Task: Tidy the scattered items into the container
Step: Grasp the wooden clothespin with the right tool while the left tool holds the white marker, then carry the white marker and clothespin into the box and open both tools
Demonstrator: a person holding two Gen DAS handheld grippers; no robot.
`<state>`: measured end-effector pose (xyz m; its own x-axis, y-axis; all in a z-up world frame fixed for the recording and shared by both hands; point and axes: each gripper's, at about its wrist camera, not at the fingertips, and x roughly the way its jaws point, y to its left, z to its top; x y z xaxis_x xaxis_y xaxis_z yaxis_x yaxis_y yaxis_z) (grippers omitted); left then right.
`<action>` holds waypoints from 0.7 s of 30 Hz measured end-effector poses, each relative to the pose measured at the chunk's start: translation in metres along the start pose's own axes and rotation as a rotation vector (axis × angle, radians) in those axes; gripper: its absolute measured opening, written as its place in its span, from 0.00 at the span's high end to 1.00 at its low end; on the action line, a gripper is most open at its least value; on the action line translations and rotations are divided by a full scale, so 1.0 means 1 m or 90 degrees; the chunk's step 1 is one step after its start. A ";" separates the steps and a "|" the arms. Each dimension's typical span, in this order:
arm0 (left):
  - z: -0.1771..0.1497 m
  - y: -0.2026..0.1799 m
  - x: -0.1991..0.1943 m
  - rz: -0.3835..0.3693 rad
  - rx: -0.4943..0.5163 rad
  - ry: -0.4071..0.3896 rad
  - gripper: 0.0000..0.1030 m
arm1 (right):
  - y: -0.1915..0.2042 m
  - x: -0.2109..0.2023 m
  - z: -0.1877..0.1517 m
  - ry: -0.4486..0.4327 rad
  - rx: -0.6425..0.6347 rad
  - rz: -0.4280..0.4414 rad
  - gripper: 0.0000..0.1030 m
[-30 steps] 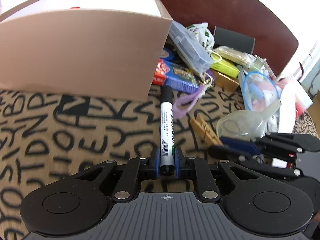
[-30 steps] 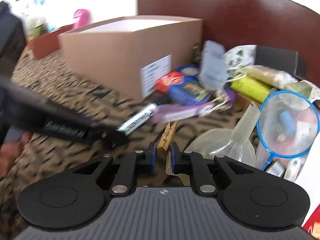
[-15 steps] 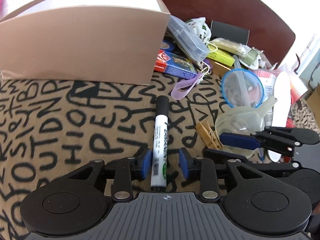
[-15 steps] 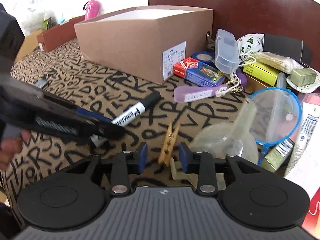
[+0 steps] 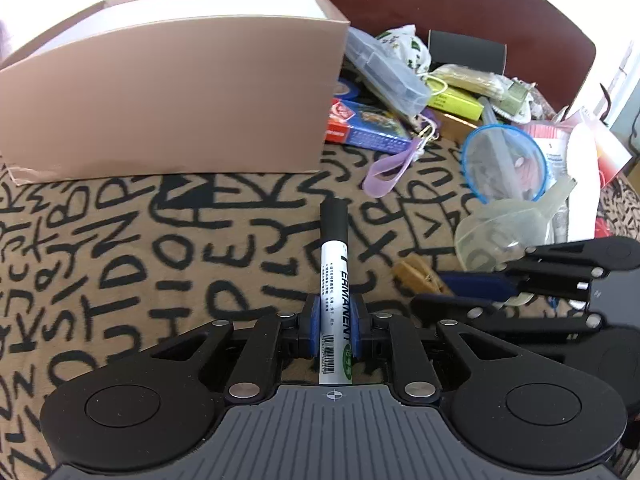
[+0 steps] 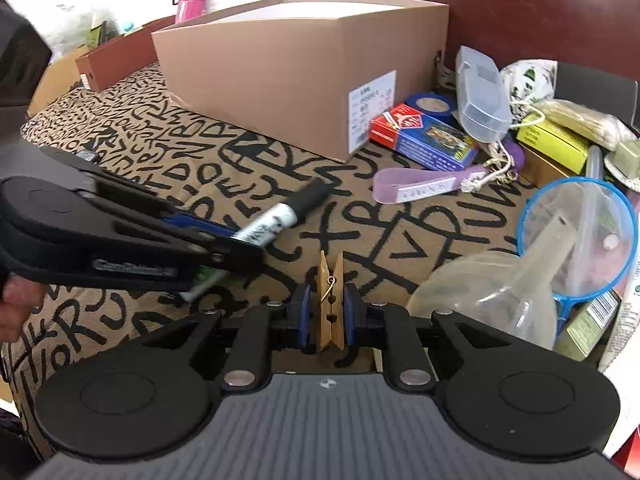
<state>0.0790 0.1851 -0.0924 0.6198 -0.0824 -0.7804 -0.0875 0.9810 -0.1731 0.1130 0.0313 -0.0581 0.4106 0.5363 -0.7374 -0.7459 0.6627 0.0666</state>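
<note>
My left gripper is shut on a white permanent marker with a black cap, which lies on the patterned cloth and points toward the cardboard box. My right gripper is shut on a wooden clothespin on the cloth. In the right wrist view the left gripper and marker show at left, with the open box behind. The right gripper shows at right in the left wrist view, on the clothespin.
A pile of loose items lies right of the box: a blue card box, a clear plastic case, a purple strap, a blue-rimmed net, a clear funnel, a yellow-green box. A dark red chair back stands behind.
Both grippers were open half a second ago. The left has closed on the marker and the right has closed on the clothespin. Both moved slightly forward.
</note>
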 end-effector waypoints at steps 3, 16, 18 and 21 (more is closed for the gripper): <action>0.000 -0.001 0.002 -0.001 0.005 -0.001 0.75 | 0.002 0.002 0.000 0.002 0.002 -0.004 0.80; -0.004 -0.013 0.005 0.024 0.049 -0.013 0.77 | 0.010 0.005 -0.001 0.004 -0.013 -0.025 0.79; -0.004 -0.012 0.006 0.025 0.049 -0.016 0.88 | 0.010 0.006 -0.001 0.002 -0.011 -0.026 0.81; -0.006 -0.012 0.003 0.019 0.040 -0.020 0.89 | 0.009 0.005 0.000 0.004 0.005 -0.012 0.86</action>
<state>0.0772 0.1722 -0.0961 0.6422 -0.0484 -0.7650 -0.0576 0.9921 -0.1111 0.1078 0.0398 -0.0610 0.4217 0.5207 -0.7423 -0.7343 0.6764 0.0574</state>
